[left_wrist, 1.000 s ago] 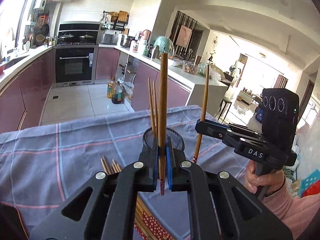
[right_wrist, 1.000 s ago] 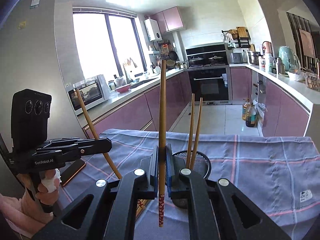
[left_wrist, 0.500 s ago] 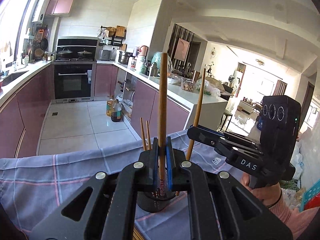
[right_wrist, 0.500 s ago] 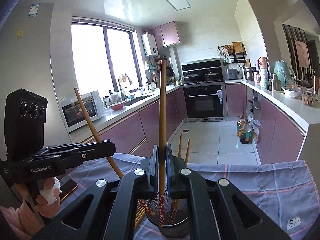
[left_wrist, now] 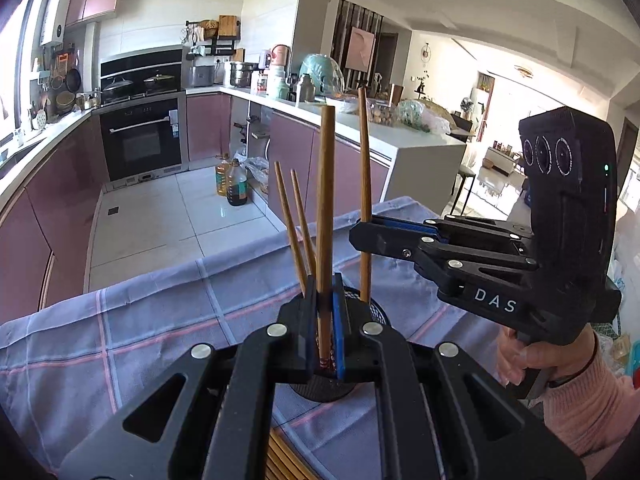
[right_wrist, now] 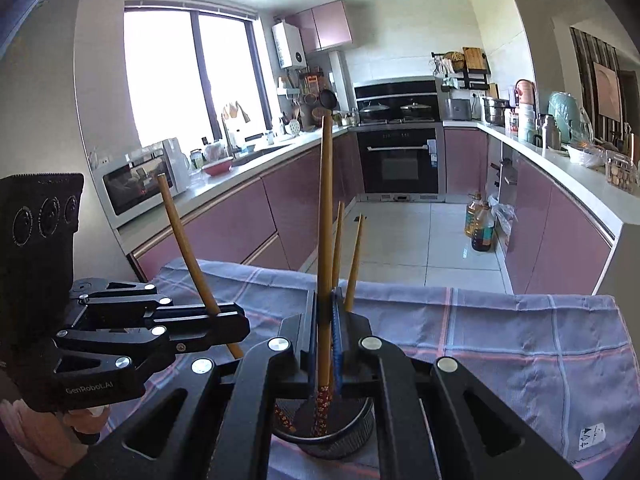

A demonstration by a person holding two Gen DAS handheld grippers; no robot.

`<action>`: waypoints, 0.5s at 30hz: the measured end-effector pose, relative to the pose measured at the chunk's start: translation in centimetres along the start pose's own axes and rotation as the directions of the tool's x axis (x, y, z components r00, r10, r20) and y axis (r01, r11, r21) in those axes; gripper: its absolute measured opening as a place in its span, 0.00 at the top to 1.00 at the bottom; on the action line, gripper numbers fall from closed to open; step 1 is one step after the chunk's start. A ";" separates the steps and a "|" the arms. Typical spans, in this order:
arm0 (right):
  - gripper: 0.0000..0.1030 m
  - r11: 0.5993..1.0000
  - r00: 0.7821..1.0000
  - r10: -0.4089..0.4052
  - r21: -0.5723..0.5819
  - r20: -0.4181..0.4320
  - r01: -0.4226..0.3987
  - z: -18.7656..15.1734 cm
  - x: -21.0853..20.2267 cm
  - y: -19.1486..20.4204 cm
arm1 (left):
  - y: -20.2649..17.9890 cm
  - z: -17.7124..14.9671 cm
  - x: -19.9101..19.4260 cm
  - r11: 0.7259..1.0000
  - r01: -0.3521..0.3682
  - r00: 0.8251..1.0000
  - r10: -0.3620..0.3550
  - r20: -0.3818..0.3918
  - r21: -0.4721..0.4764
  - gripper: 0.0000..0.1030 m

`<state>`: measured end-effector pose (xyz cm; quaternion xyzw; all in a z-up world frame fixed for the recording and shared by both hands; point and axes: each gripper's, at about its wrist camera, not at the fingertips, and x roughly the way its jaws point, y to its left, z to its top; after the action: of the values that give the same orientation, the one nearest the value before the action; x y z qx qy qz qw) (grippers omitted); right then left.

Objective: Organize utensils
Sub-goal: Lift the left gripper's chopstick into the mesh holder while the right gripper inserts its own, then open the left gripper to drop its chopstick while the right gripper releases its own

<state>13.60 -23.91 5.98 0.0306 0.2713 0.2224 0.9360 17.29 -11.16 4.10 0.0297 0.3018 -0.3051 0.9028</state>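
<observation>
My left gripper point(left_wrist: 326, 312) is shut on an upright wooden chopstick point(left_wrist: 325, 200) whose patterned tip hangs over the black mesh holder point(left_wrist: 332, 390). My right gripper point(right_wrist: 326, 320) is shut on another upright chopstick point(right_wrist: 325, 220), its red patterned tip inside the holder point(right_wrist: 360, 436). Two chopsticks point(left_wrist: 294, 224) stand in the holder and also show in the right wrist view point(right_wrist: 352, 256). Each gripper shows in the other's view, the right one point(left_wrist: 362, 236) and the left one point(right_wrist: 236, 324), each gripping its stick.
The holder stands on a purple checked cloth point(left_wrist: 140, 320) over the table. Loose chopsticks point(left_wrist: 280, 456) lie on the cloth under my left gripper. Kitchen counters point(right_wrist: 224, 216), an oven and oil bottles on the floor point(right_wrist: 480, 220) lie beyond the table edge.
Both grippers have come down and closer over the holder with their chopsticks. The right chopstick's tip has gone deeper into the holder.
</observation>
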 end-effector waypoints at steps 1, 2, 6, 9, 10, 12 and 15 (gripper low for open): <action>0.94 1.000 1.000 -0.004 -0.001 -0.023 0.004 -0.2 0.4 -0.1 | 0.1 -0.2 0.4 1.000 -0.001 1.000 0.001 -0.013 0.003 0.93; 0.94 1.000 0.999 -0.004 -0.002 -0.050 0.004 -0.3 0.8 -0.2 | 0.1 -0.3 0.8 1.000 0.002 1.000 -0.002 -0.029 0.006 0.93; 0.94 1.000 0.992 -0.004 0.010 -0.123 0.005 -1.0 2.3 -0.4 | 0.8 -0.7 2.5 1.000 0.008 0.998 -0.009 -0.069 -0.010 0.93; 0.93 1.000 0.991 -0.006 0.023 -0.135 0.009 -1.3 2.9 -0.5 | 1.4 -0.6 3.6 1.000 0.000 0.996 -0.002 -0.086 -0.021 0.92; 0.93 1.000 0.991 -0.007 0.026 -0.136 0.011 -1.3 3.0 -0.5 | 1.6 -0.6 4.1 1.000 -0.004 0.996 0.002 -0.090 -0.026 0.92; 0.93 0.999 0.991 -0.010 0.030 -0.132 0.014 -1.3 3.1 -0.5 | 1.9 -0.5 4.6 0.999 -0.017 0.995 0.013 -0.096 -0.037 0.92; 0.86 0.999 0.993 -0.023 0.043 -0.119 0.029 -1.0 3.3 -0.7 | 2.5 -0.6 5.0 0.998 -0.028 0.995 0.023 -0.096 -0.050 0.89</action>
<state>15.86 -23.17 3.35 0.0346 0.3317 0.2055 0.9201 21.59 -11.65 0.51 0.0249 0.3516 -0.2840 0.8917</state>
